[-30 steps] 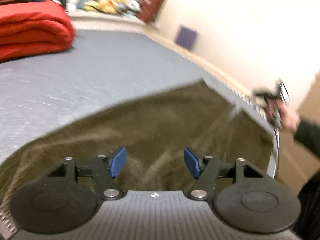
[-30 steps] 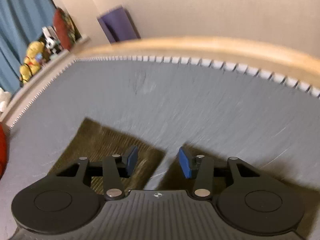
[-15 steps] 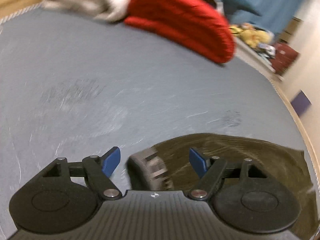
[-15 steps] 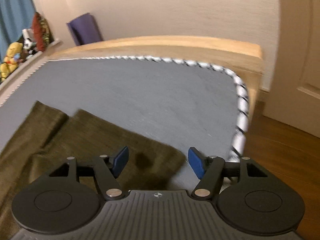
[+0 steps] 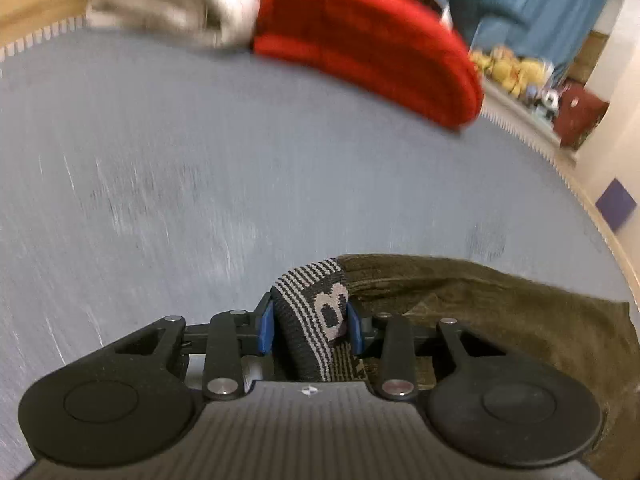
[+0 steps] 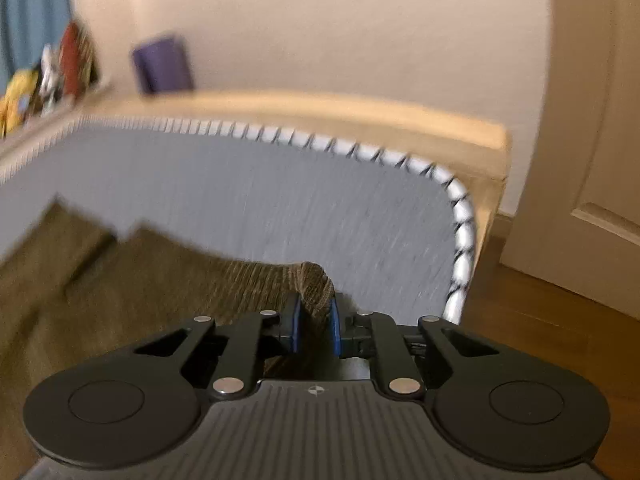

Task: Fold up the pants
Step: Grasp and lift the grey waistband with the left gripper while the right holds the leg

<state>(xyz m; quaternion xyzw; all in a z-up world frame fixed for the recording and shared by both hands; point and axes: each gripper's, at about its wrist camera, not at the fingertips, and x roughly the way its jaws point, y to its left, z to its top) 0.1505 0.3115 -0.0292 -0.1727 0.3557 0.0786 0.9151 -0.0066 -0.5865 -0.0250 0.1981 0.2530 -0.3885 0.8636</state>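
Both grippers have gone from spread, empty fingers half a second ago to closed on cloth. Left gripper (image 5: pixel 310 326): blue pads (image 5: pixel 265 326) pinch the striped grey-and-black waistband (image 5: pixel 316 300) of the pants (image 5: pixel 500 316); a pale woven letter shows on the band between the pads, and the band stands up in a fold above the fingers. Right gripper (image 6: pixel 314 326): blue pads (image 6: pixel 295 328) pinch a raised edge of the olive-brown fabric (image 6: pixel 314 280), which peaks just ahead of the fingertips. Which part of the garment this edge belongs to cannot be told from this view. Pants lie spread on the grey mattress (image 5: pixel 240 168), running right from the left gripper and left from the right gripper; in the right wrist view two separate lobes of fabric (image 6: pixel 80 248) reach toward the far side. Right gripper sits near the mattress corner, where black-and-white piping (image 6: pixel 460 216) curves round against a pale wooden bed frame (image 6: pixel 400 120). Beyond the frame: wood floor (image 6: pixel 560 320), white door (image 6: pixel 592 160), cream wall with a purple item (image 6: pixel 162 64) against it. Left wrist view, far end of mattress: folded red blanket (image 5: pixel 368 40), pale grey-white bundle (image 5: pixel 172 4) beside it, blue curtain (image 5: pixel 520 4), yellow plush toys (image 5: pixel 508 70) on a ledge. Both views motion-blurred.
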